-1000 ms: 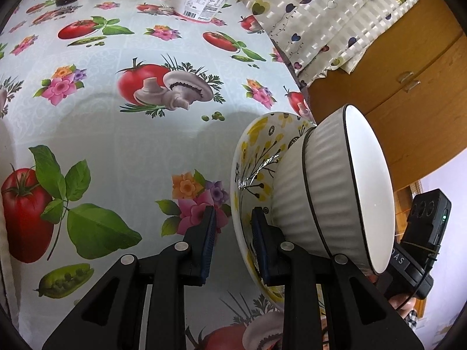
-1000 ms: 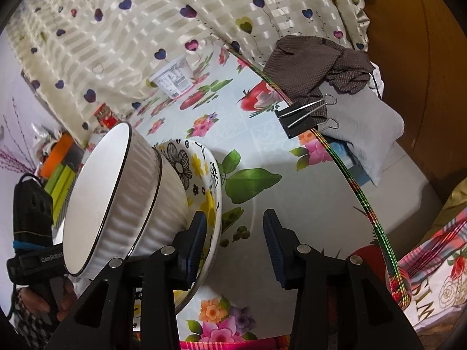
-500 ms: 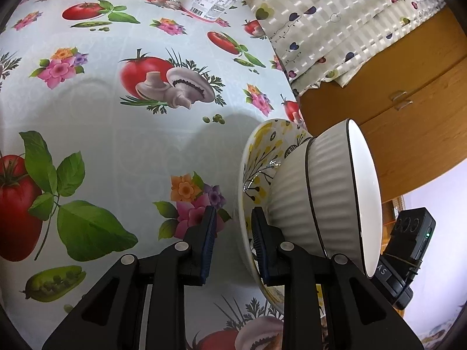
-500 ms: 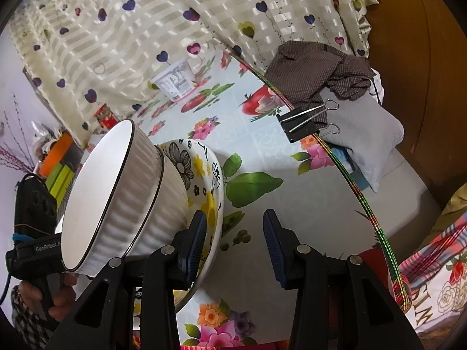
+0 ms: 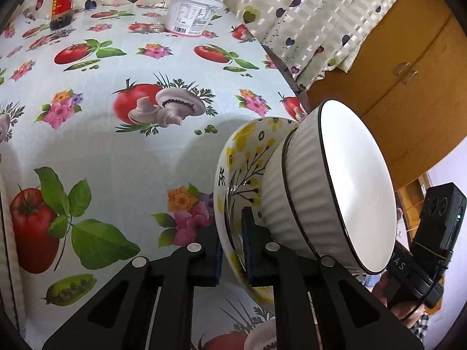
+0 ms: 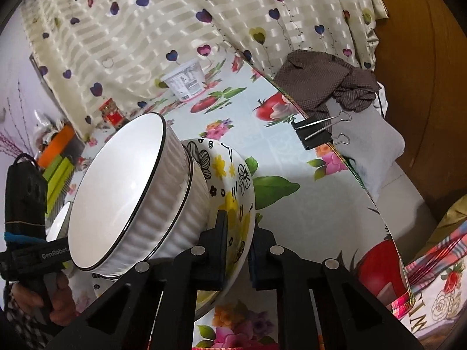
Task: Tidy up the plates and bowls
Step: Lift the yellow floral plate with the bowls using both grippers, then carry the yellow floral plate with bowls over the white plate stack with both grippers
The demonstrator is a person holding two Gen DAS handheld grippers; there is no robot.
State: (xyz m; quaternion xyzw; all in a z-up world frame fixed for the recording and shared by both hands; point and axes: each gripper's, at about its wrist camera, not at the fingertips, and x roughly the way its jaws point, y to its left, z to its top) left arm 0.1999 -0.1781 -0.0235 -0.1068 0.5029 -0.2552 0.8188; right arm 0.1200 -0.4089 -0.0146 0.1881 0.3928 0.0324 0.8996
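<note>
A yellow-flowered bowl (image 5: 242,151) sits on the tablecloth near its edge, with two white ribbed bowls (image 5: 356,180) nested inside it. My left gripper (image 5: 232,233) is closing on the flowered bowl's near rim, and its pads press the wall from both sides. In the right wrist view the same flowered bowl (image 6: 230,175) carries the ribbed bowls (image 6: 116,192). My right gripper (image 6: 238,233) is closing on the opposite rim, pads pressing it. Each view shows the other gripper's body behind the stack, held by a hand (image 6: 61,291).
A white tub (image 5: 194,14) and a red-labelled jar (image 5: 62,3) stand at the far side of the table. A binder clip (image 6: 318,131) grips the tablecloth edge beside a brown cloth (image 6: 324,84). A wooden cabinet (image 5: 394,73) is beyond the table.
Both grippers' jaws, open around the flowered bowl's rim before, have closed onto it. The stack stays in about the same place.
</note>
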